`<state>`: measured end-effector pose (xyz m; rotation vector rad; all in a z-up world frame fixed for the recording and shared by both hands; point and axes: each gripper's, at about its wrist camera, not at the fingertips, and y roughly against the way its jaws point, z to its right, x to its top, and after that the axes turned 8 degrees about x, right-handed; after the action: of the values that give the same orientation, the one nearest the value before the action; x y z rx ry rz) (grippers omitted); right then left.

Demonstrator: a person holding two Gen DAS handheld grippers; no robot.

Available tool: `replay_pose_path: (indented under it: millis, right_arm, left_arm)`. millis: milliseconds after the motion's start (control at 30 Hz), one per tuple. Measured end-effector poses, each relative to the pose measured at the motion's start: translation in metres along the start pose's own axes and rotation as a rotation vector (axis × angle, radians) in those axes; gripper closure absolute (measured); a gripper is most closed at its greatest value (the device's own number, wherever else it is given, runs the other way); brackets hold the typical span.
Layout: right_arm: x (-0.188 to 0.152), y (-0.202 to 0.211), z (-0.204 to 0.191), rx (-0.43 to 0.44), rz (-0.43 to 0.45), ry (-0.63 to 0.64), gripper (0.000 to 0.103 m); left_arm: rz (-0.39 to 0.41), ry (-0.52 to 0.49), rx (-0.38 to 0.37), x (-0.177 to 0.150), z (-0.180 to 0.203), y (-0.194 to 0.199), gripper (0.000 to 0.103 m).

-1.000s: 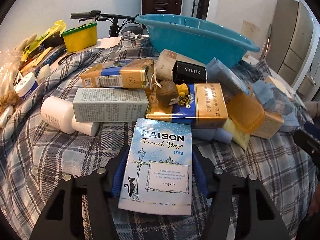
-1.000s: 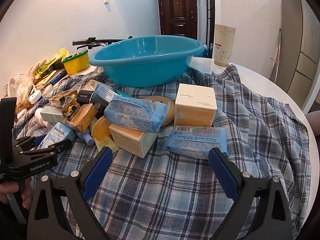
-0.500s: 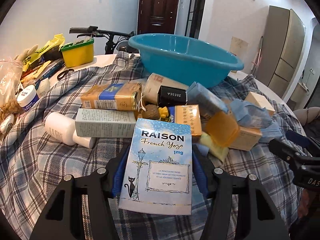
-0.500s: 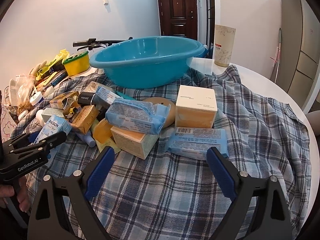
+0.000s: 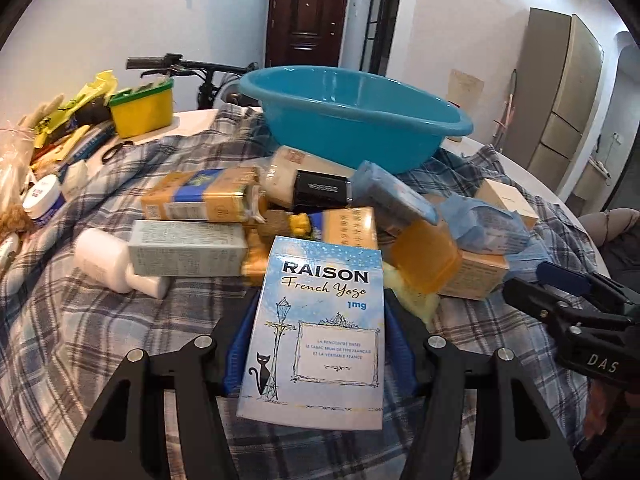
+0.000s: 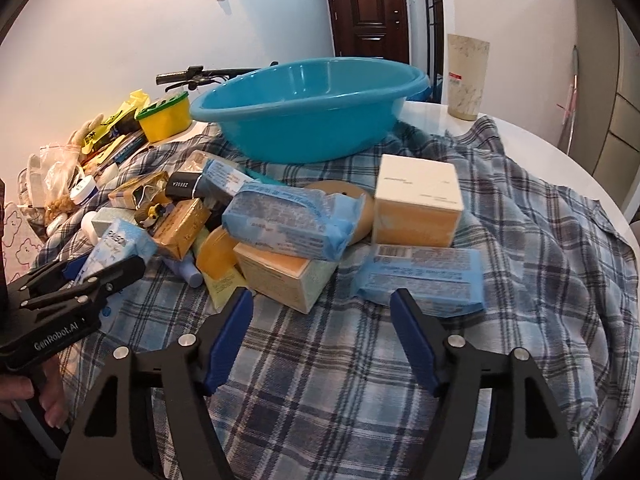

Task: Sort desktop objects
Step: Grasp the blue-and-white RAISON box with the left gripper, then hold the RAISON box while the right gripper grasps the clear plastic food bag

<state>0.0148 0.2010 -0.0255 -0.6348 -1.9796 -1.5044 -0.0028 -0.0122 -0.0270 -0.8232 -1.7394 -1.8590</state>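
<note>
My left gripper point(image 5: 316, 332) is shut on a light blue RAISON box point(image 5: 320, 328) and holds it above the plaid cloth, in front of a heap of boxes and packs. The box also shows in the right wrist view point(image 6: 116, 248), with the left gripper point(image 6: 96, 276) around it. A big blue basin point(image 5: 356, 116) stands behind the heap, also in the right wrist view point(image 6: 308, 108). My right gripper point(image 6: 320, 332) is open and empty above the cloth, just before a blue tissue pack point(image 6: 420, 276) and an orange box point(image 6: 284, 272).
A plaid cloth point(image 6: 540, 280) covers the round white table. A yellow tub point(image 5: 140, 108), bags and jars lie at the far left. A white and orange cube box point(image 6: 418, 200) and a marbled cup point(image 6: 466, 76) stand to the right. A bicycle handlebar point(image 5: 176, 64) is behind.
My left gripper has lifted the RAISON box and drawn back from the heap. My right gripper has moved forward toward the heap, and its jaws stand narrower than before.
</note>
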Motion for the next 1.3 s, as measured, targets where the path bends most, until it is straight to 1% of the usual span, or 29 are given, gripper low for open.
replay_pose_path:
  millis: [200,367,433,500,600,700,900,1033,1067,1100,1133,1167,1233,1300]
  right_arm:
    - [0.007,-0.001,-0.005,0.009,0.008,0.011,0.033]
    - [0.004,-0.010,-0.007,0.026,-0.026,0.018,0.033]
    - [0.003,-0.014,-0.005,0.024,-0.038,0.013,0.033]
    - [0.003,-0.018,-0.003,0.023,-0.048,0.007,0.033]
    - [0.001,-0.024,0.000,0.029,-0.064,-0.001,0.033]
    - [0.000,-0.027,0.001,0.043,-0.070,-0.010,0.033]
    - [0.001,-0.025,0.000,0.027,-0.069,0.001,0.033]
    - [0.001,-0.020,0.004,0.025,-0.063,0.004,0.033]
    - [0.002,-0.019,0.005,0.030,-0.062,0.005,0.033]
    - [0.002,-0.019,0.006,0.041,-0.066,0.003,0.033]
    - [0.002,-0.019,0.006,0.053,-0.067,0.001,0.033]
    - [0.003,-0.019,0.005,0.061,-0.065,0.002,0.032]
    - [0.003,-0.021,0.003,0.057,-0.066,0.017,0.029]
    - [0.004,-0.023,0.000,0.052,-0.067,0.034,0.029]
  left_arm:
    - [0.033,-0.026,-0.030,0.013,0.017,0.000,0.042]
    - [-0.001,-0.046,-0.047,0.019,0.025,-0.017,0.042]
    - [-0.008,-0.050,-0.025,0.022,0.027,-0.023,0.043]
    - [-0.007,-0.050,-0.030,0.022,0.027,-0.026,0.043]
    - [-0.008,-0.081,-0.024,0.023,0.032,-0.028,0.043]
    - [-0.009,-0.101,-0.057,0.023,0.036,-0.028,0.043]
    - [-0.029,-0.112,-0.187,0.023,0.044,-0.023,0.043]
    - [-0.049,-0.097,-0.221,0.024,0.045,-0.024,0.043]
    - [-0.056,-0.090,-0.220,0.024,0.044,-0.024,0.043]
    - [-0.050,-0.078,-0.203,0.024,0.041,-0.022,0.043]
    - [-0.027,-0.060,-0.170,0.026,0.035,-0.018,0.043]
    - [-0.015,-0.052,-0.152,0.027,0.032,-0.015,0.043]
    - [0.014,-0.035,-0.115,0.031,0.022,-0.008,0.043]
    - [0.025,-0.025,-0.106,0.033,0.015,-0.003,0.043]
